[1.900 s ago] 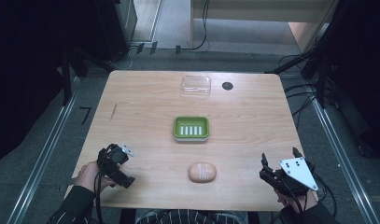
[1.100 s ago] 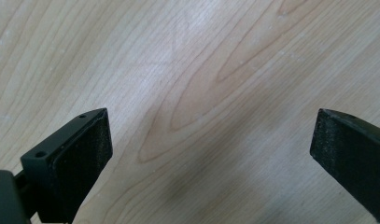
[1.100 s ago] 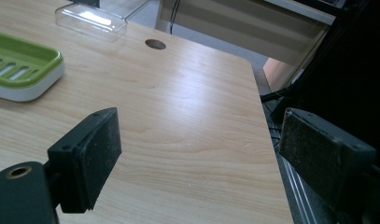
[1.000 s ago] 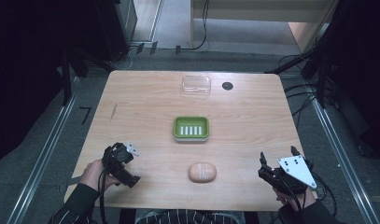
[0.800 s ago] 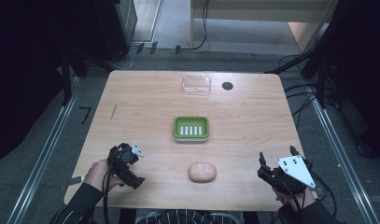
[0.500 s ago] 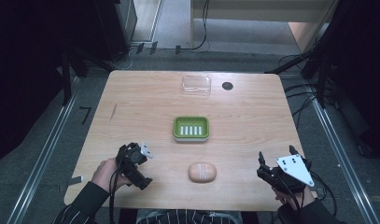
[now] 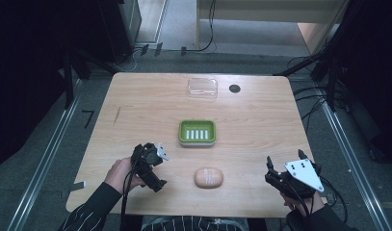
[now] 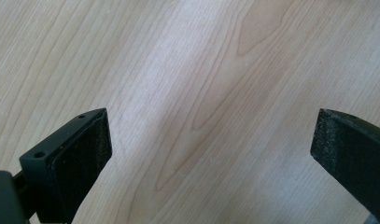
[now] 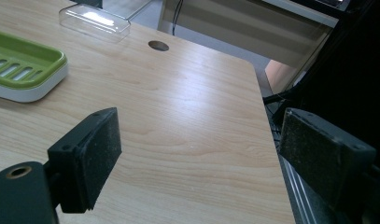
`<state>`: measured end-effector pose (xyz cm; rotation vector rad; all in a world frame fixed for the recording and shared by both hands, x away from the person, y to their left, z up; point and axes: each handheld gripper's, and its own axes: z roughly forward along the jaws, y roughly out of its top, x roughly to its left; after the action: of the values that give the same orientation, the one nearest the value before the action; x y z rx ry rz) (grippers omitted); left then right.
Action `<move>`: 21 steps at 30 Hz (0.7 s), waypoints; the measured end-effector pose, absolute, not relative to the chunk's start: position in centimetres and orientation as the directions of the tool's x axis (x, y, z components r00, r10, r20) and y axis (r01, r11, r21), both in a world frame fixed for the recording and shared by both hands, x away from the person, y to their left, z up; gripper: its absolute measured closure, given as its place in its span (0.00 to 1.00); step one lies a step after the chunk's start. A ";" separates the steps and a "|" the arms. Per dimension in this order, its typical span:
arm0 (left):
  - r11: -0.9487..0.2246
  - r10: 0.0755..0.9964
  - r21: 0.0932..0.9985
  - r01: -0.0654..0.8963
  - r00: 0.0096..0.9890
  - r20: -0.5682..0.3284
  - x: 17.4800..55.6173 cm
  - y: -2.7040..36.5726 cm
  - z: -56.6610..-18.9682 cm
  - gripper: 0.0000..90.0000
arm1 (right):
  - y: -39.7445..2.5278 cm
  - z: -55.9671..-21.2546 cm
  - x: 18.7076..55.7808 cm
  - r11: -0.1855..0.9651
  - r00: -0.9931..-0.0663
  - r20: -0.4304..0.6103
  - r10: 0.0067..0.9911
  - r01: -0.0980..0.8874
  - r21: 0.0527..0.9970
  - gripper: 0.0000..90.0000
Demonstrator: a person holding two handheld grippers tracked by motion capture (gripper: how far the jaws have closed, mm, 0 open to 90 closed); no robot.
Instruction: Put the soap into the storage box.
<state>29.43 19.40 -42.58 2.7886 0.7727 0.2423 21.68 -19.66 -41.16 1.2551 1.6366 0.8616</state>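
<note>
While the soap bar (image 7: 208, 177) lies untouched on the near middle of the table (image 7: 136, 106), nothing of the work shows as done.

Item, soap bar: peach-coloured, rounded, flat on the bare wood, apart from both grippers.

Item, green soap dish (image 7: 197, 132): centre of the table, just beyond the bar, slotted tray holding nothing; seen also at the left edge of the right gripper view (image 9: 19, 70).

Item, clear lid (image 7: 202, 88): far edge, beside a round cable hole (image 7: 234, 88).

Item, left gripper (image 7: 157, 180): near left, nearest the bar, jaws spread wide over bare wood (image 8: 201, 121), grasping nothing.

Item, right gripper (image 7: 275, 175): near right corner, jaws likewise released, well apart from the bar.

Judged remaining: reaching the bar, closing on it, likely setting it in the dish; possibly fitting the lid.
</note>
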 end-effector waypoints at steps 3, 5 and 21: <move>-0.839 0.509 0.274 0.470 0.856 0.092 29.7 18.8 -42.5 0.00 | -19.6 -41.1 21.6 0.249 -0.109 -0.224 0.968 0.357 0.900 0.15; -0.847 0.495 0.272 0.457 0.864 0.093 29.8 18.5 -42.5 0.00 | -19.5 -41.1 21.6 0.247 -0.105 -0.224 0.969 0.353 0.902 0.15; -0.879 0.425 0.274 0.389 0.901 0.085 30.6 15.3 -42.2 0.00 | -19.5 -41.1 21.7 0.257 -0.116 -0.231 0.966 0.357 0.898 0.15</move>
<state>30.60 15.28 -42.17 2.8147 0.6128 0.2084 21.66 -19.49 -41.12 1.2439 1.6435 0.8652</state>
